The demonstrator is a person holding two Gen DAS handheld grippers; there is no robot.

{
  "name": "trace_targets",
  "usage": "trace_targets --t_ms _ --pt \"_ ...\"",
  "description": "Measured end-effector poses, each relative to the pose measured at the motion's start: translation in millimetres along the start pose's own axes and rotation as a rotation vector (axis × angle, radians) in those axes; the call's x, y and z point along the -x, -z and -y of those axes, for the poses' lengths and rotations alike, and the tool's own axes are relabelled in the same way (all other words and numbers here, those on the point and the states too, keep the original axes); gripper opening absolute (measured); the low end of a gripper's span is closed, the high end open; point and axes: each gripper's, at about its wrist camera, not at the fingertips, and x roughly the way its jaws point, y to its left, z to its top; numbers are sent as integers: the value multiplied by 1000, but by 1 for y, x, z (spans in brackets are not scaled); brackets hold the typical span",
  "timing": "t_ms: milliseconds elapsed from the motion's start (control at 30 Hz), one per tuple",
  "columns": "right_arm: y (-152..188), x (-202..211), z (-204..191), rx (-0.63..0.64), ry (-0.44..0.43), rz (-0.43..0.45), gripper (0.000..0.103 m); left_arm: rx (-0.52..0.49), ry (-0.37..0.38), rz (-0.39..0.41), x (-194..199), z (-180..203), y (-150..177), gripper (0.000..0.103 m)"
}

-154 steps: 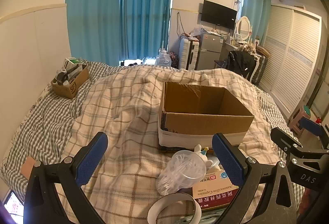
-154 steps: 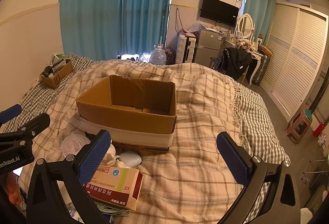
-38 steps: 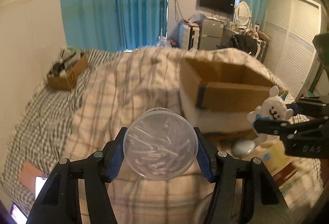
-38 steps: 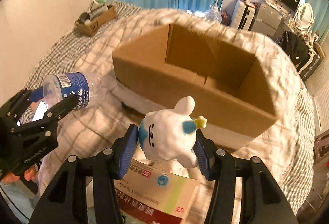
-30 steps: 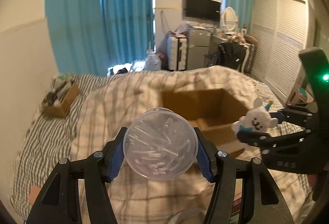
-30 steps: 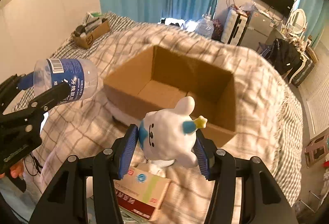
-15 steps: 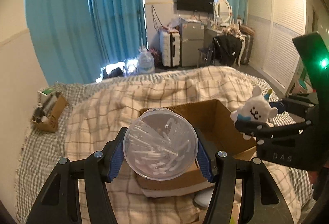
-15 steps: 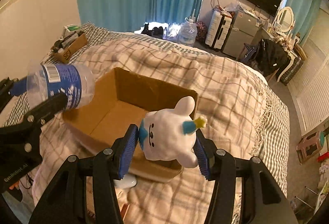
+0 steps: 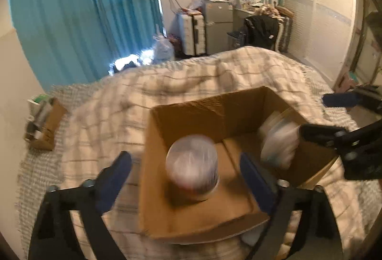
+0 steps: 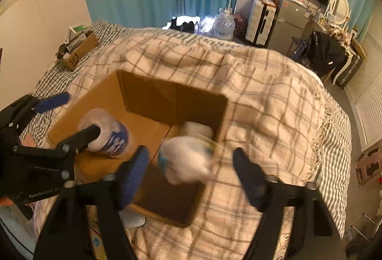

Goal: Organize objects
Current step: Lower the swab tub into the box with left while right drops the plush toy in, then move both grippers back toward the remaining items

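Observation:
An open cardboard box (image 9: 205, 105) lies on the plaid bed, also in the right wrist view (image 10: 167, 95). My left gripper (image 9: 186, 176) is open above the box's left half; the clear cotton-swab jar (image 9: 192, 161) is free between its fingers, blurred, inside the box. The jar with its blue label shows in the right wrist view (image 10: 112, 138). My right gripper (image 10: 191, 171) is open above the box's right end; the white plush toy (image 10: 186, 159) is blurred and loose between its fingers, also in the left wrist view (image 9: 279, 148).
A medicine box (image 10: 98, 243) and a white round object (image 10: 133, 219) lie on the bed in front of the box. A small carton of items (image 10: 76, 50) sits at the far left of the bed. The blanket (image 10: 274, 105) spreads to the right.
Both grippers opened over the box. The jar and the plush toy left the fingers and are dropping into the box. Both cameras tilted down toward the box.

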Motion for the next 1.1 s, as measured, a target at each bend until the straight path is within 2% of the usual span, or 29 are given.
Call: trace_targets --t_ms 67,267,500,633,800,867,967,1100 --pt "3 10 0 12 0 9 76 -15 -6 -13 7 -5 4 96" --pt "29 56 -1 43 11 33 76 40 -4 -25 53 -29 32 96" --pt "77 89 -33 122 18 42 77 83 -37 -55 108 -43 85 96" --pt "103 83 -49 143 14 0 77 111 -63 -70 121 -36 123 96" --pt "131 63 -58 132 11 -66 77 135 -5 -95 119 -17 162 96" --pt "139 54 -62 132 15 -90 77 146 25 -116 112 -11 171 96" --pt "146 45 -67 134 18 -112 77 172 49 -104 108 -9 176 96" --pt "148 43 -70 128 21 -110 77 205 84 -108 110 -12 179 96"
